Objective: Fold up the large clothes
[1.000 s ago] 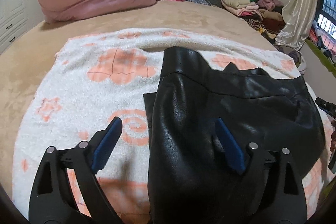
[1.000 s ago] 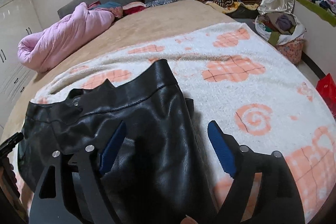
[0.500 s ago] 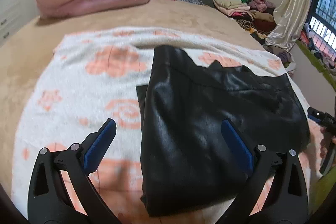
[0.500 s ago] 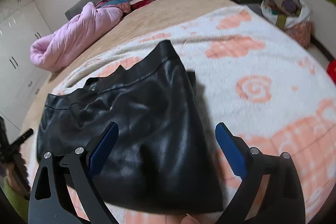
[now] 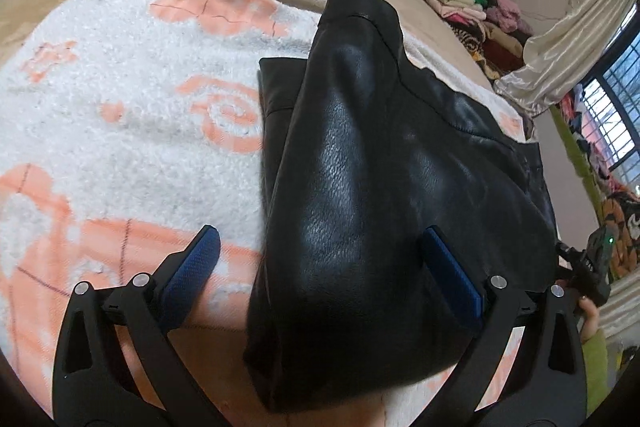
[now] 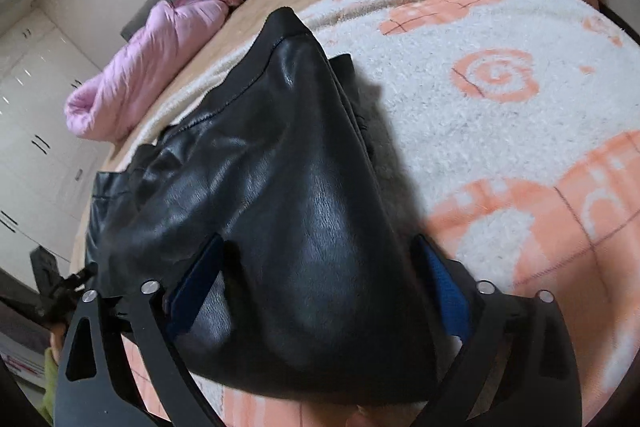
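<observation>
Already partly folded: black leather garment [image 5: 360, 187] lies doubled on patterned blanket [image 5: 120, 107], narrow end toward 12 o'clock. Left gripper [image 5: 320, 263] and right gripper [image 6: 316, 267] both spread wide, gripping nothing. Likely further fold, smoothing left.

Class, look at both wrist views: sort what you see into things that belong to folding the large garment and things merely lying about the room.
Belongs to the job:
black leather garment
left tool, open
right tool, open
patterned fleece blanket under the garment

Just lying about:
pink quilt
stacked clothes pile
cream curtain
white wardrobe
</observation>
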